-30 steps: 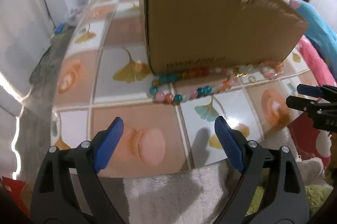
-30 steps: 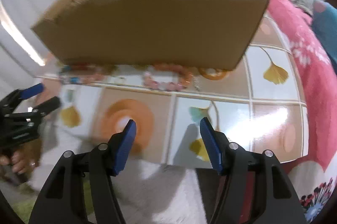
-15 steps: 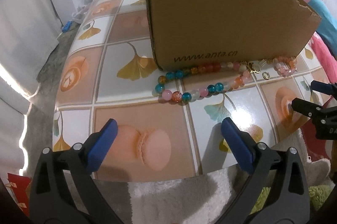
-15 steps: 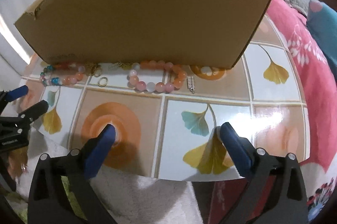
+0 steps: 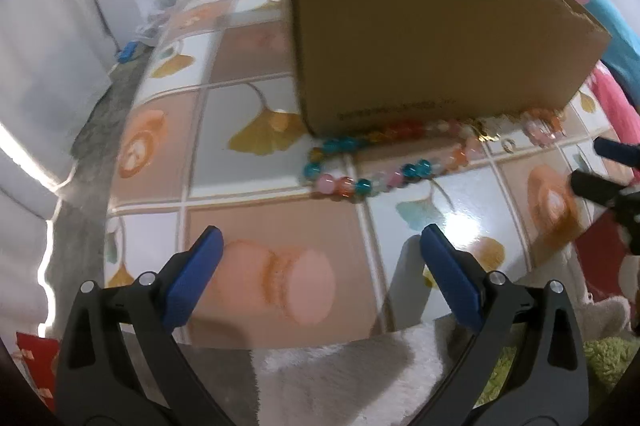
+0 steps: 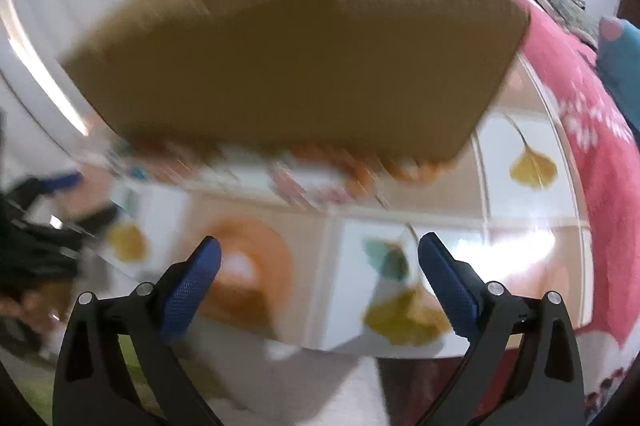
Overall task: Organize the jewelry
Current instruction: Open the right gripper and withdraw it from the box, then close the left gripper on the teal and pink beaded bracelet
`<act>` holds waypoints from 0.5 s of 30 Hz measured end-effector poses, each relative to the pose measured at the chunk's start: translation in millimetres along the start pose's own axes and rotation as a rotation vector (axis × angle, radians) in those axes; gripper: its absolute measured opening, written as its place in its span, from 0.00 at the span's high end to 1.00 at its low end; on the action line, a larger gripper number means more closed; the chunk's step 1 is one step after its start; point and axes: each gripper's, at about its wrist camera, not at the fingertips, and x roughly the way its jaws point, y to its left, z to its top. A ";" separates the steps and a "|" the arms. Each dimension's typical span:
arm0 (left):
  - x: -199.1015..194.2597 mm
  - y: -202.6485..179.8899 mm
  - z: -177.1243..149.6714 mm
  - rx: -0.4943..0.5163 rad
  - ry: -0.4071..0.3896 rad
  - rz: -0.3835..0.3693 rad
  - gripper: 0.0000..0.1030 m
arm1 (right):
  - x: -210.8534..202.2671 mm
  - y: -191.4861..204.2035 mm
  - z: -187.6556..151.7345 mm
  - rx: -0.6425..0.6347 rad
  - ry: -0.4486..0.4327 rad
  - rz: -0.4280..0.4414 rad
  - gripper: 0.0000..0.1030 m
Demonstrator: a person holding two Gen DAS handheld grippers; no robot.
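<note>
Beaded bracelets against cardboard box, both grippers' jaws wide, nothing between

The cardboard box at upper centre is matt brown corrugated board, its top edge torn rough. Below it the bead bracelet looks like glossy, translucent glass or plastic in teal, pink and orange. The table wears a shiny, smooth patterned cover that throws glare. At the bottom edge a white fluffy rug looks soft and napped. The left tool has matt black plastic arms, blue rubbery pads and small metal rivets. In the blurred right view, the right tool shows stippled blue pads.
</note>
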 end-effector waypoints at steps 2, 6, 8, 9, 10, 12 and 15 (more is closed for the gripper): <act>-5.8 9.5 4.2 -0.037 -0.037 -0.022 0.08 | -8.5 7.3 7.8 -0.005 -0.043 0.085 0.06; -16.5 27.3 15.0 -0.115 -0.103 -0.082 0.18 | -8.7 22.7 24.2 0.004 -0.080 0.264 0.17; -16.3 31.7 19.9 -0.136 -0.106 -0.100 0.30 | 2.4 32.2 30.1 0.015 -0.038 0.306 0.33; -13.5 33.8 23.0 -0.146 -0.099 -0.118 0.33 | 10.6 36.4 33.6 0.022 -0.011 0.321 0.37; -11.1 34.8 24.4 -0.151 -0.093 -0.127 0.38 | 15.6 36.5 35.5 0.025 0.005 0.328 0.43; -4.7 35.1 28.0 -0.152 -0.074 -0.141 0.45 | 22.8 39.6 37.5 0.028 0.026 0.335 0.51; 0.9 33.6 31.2 -0.141 -0.055 -0.142 0.55 | 31.0 47.2 41.9 0.035 0.049 0.316 0.61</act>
